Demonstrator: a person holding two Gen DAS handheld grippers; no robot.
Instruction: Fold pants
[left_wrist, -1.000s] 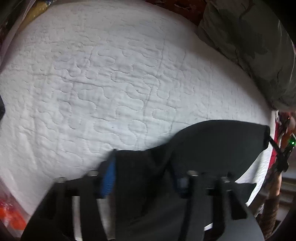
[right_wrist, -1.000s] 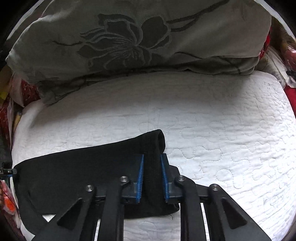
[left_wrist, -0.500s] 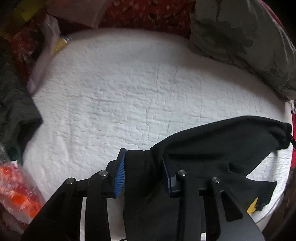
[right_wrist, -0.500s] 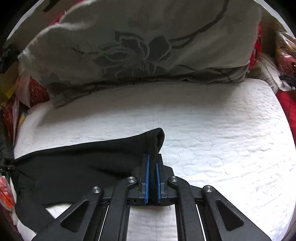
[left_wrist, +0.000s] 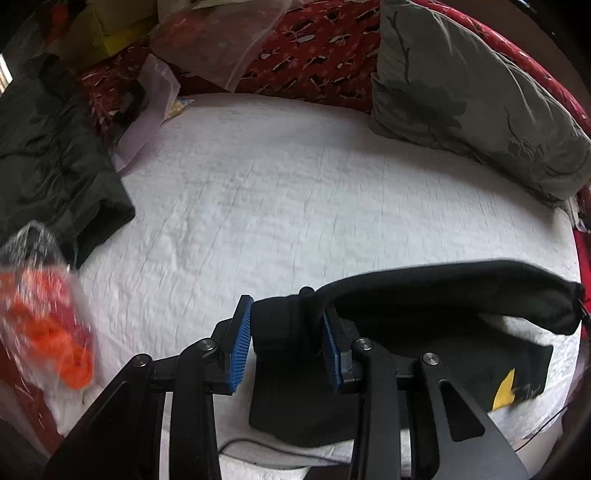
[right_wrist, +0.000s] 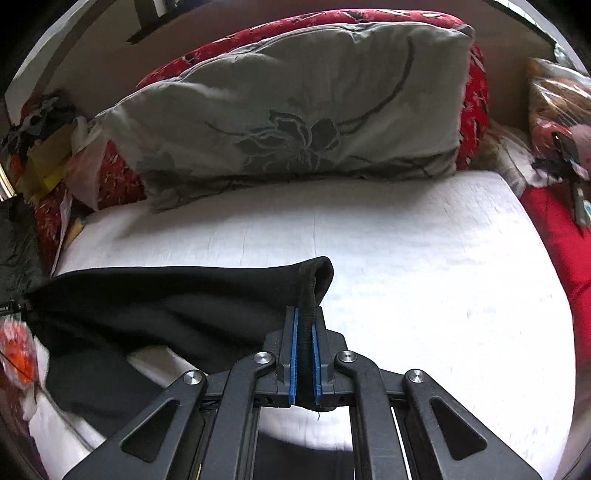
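A grey flowered pillow (right_wrist: 295, 110) is seen at upper centre on the white quilt (right_wrist: 424, 258). A dark green garment (left_wrist: 48, 166) is spread at left, above a blurred orange bag (left_wrist: 44, 321).

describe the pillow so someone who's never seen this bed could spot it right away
Start at the white quilt covering the bed and look to its far edge. The pillow leans there against red patterned bedding. It is the one grey-green cushion, marked by a large dark flower with a long curving stem, unlike the plain black pants lying nearer.
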